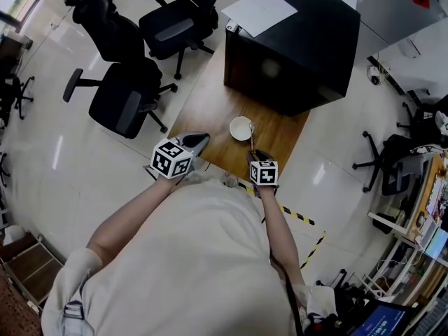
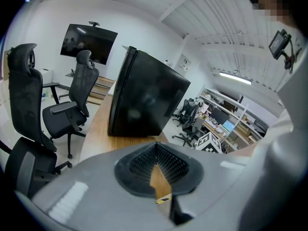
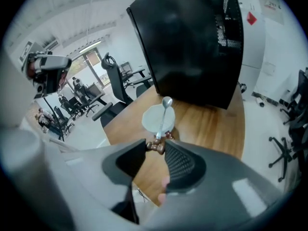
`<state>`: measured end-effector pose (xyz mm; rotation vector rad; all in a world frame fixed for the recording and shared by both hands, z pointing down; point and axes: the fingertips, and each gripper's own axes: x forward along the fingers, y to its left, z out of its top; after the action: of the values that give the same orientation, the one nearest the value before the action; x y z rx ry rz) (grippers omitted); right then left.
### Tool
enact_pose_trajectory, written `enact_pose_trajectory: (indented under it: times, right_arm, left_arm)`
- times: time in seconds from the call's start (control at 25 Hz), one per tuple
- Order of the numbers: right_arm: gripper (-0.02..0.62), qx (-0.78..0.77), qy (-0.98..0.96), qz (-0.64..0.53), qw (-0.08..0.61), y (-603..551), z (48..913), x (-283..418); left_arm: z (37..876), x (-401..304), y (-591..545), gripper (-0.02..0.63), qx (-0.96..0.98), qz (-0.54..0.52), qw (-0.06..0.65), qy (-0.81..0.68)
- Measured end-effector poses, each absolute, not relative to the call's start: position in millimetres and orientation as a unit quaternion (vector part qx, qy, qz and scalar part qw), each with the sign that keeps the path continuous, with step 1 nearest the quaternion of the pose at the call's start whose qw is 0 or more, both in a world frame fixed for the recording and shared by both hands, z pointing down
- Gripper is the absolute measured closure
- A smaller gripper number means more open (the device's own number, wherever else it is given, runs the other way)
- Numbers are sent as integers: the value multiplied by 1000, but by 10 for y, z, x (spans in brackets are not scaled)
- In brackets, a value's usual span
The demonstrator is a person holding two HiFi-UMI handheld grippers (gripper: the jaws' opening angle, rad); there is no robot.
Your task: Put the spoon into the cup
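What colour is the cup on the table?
White. The cup shows best in the head view.

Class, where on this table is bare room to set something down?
Bare table left of the cup, between the black box and the near edge. Crowded right of the cup, where the right tongs hold the spoon.

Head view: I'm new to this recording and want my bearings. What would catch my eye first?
A big black box fills the far end of the wooden table. Nearer, the right claw holds a spoon by its handle, right next to a white cup.
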<state>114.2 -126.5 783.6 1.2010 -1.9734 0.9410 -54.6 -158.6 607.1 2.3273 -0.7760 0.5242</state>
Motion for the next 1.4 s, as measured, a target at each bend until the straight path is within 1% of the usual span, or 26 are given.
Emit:
enact_pose_trajectory:
  times: [0.24,0.68,1.4]
  right_arm:
    - [469,438,-749,363,339,-1333,7870,1000]
    - [468,420,-738,389,357,-1407,8015,882]
    - [468,411,-743,391,354,-1537,8034,898]
  left_arm:
    - [6079,-568,-1610,606,883,196,312,-291]
    - [6087,-601,-1664,606,883,198,316,-286]
    - [6075,-641,-1691,606,880,199,312,-296]
